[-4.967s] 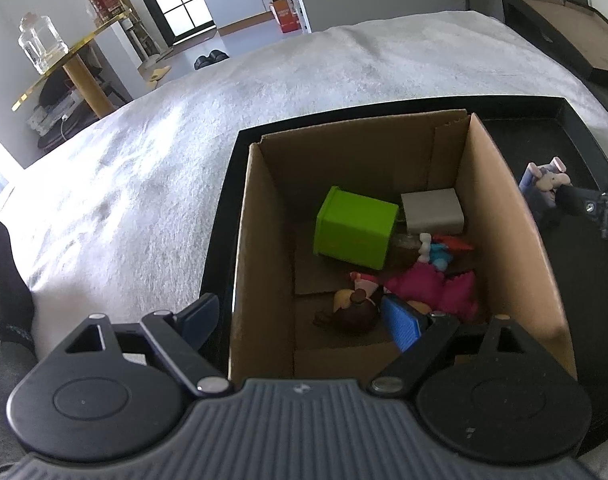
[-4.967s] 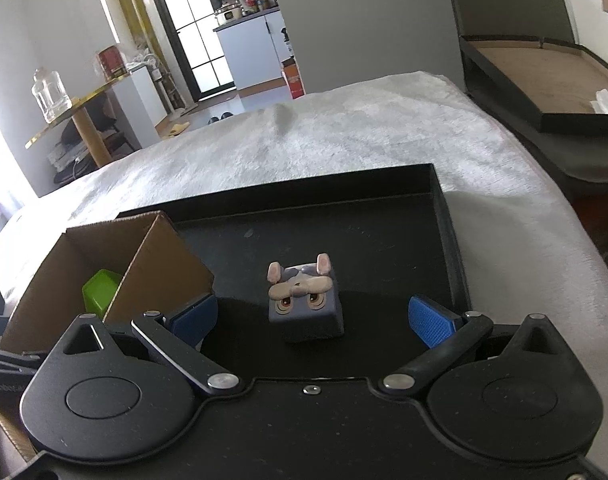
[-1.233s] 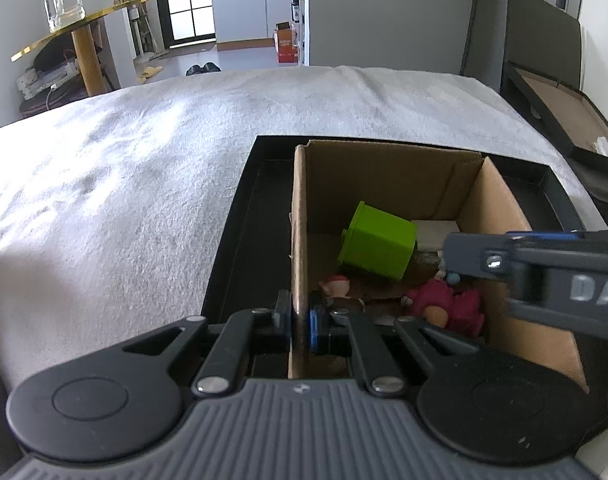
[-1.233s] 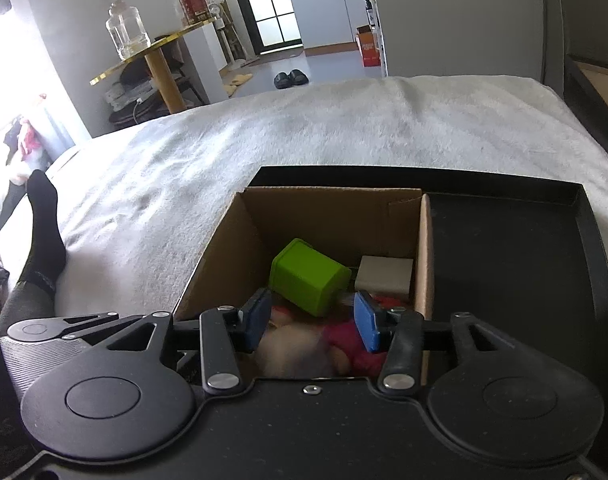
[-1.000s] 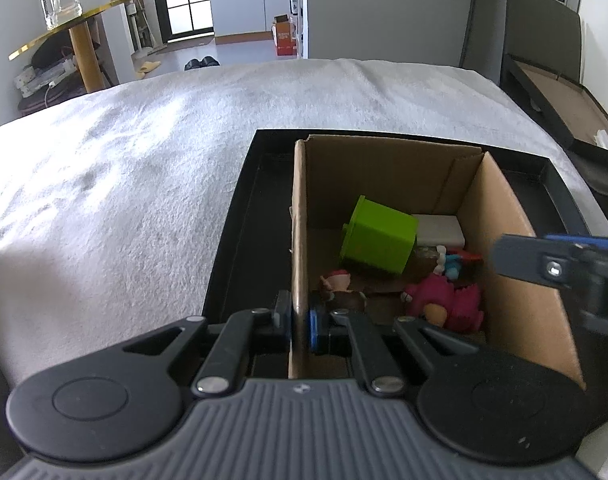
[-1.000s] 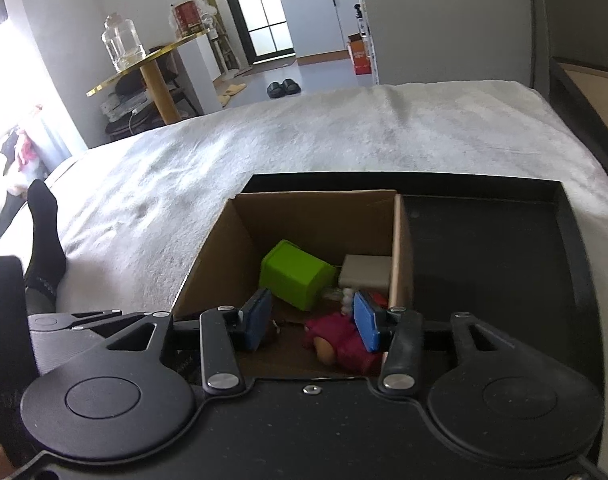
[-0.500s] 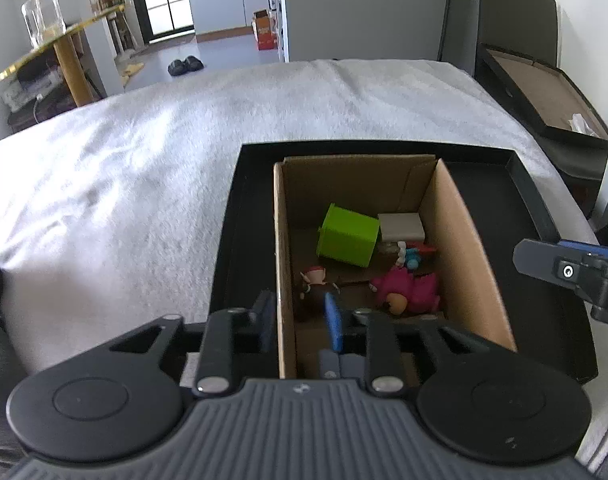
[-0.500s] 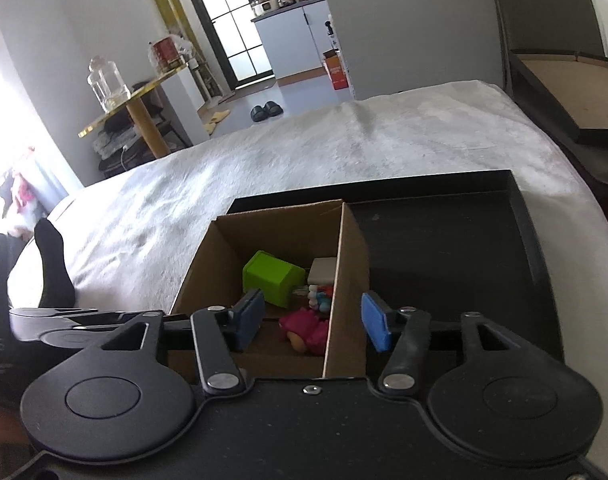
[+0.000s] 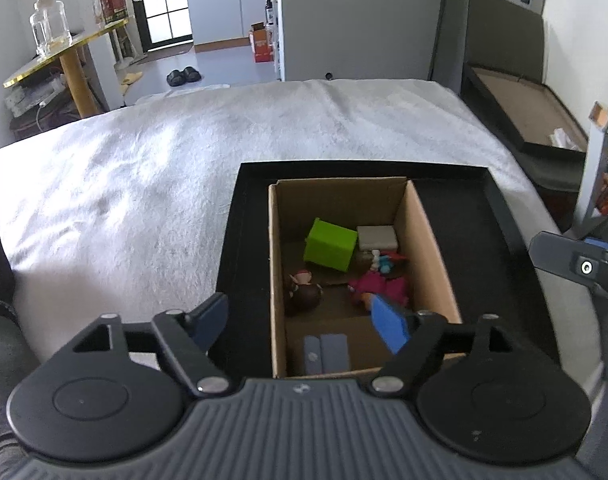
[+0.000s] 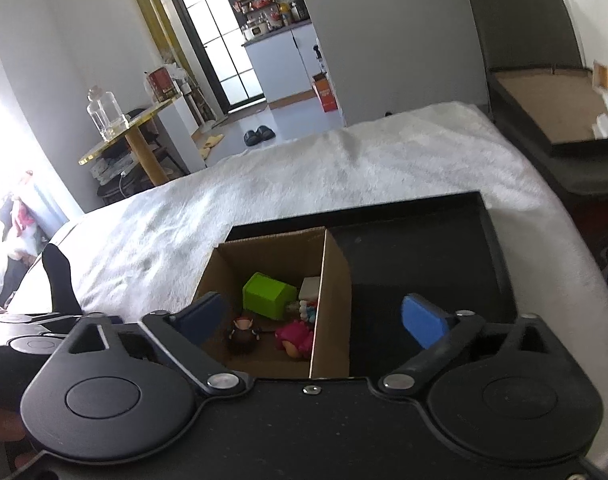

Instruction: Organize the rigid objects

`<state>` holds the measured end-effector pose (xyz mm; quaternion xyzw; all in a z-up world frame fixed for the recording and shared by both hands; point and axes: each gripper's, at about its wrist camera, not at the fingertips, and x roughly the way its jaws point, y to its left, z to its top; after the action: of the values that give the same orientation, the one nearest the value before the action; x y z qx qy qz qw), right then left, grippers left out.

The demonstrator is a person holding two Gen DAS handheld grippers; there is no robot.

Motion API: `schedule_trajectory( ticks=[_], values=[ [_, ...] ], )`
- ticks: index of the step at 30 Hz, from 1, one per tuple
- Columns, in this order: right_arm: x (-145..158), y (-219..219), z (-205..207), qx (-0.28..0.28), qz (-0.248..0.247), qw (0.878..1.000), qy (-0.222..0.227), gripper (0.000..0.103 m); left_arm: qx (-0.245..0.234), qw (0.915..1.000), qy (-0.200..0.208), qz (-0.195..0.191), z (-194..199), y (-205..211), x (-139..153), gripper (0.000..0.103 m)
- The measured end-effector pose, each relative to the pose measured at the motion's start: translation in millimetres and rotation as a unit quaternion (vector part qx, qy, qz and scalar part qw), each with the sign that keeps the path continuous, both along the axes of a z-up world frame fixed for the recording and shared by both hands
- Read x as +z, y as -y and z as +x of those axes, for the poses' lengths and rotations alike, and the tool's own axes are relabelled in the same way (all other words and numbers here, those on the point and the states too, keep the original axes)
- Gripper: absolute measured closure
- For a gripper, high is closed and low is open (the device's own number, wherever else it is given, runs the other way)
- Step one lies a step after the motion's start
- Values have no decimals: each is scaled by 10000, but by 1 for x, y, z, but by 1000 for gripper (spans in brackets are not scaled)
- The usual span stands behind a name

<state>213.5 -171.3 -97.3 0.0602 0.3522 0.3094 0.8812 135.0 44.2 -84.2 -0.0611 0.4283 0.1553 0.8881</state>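
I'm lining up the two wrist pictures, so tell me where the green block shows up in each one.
Left wrist: the green block lies centre frame, toward the far end of the cardboard box.
Right wrist: the green block sits left of centre, lower half, inside the same box.
Shared landmark: the pale grey block just right of it.

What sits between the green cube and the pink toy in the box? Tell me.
In the left wrist view, a small red, white and blue figure lies between the green cube and the pink toy, beside the grey block in the cardboard box.
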Motion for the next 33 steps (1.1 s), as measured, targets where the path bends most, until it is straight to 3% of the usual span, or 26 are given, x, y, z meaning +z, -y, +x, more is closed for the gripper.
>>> schedule_trajectory(
  ticks=[9, 33],
  values=[
    [12, 14, -13, -166, -148, 9997, 108, 0, -253, 9981, 412, -394, -23, 7, 18, 16],
    [41, 38, -45, -287, -158, 9991, 254, 0, -446, 9959, 774, -174, -66, 25, 54, 11]
  ],
)
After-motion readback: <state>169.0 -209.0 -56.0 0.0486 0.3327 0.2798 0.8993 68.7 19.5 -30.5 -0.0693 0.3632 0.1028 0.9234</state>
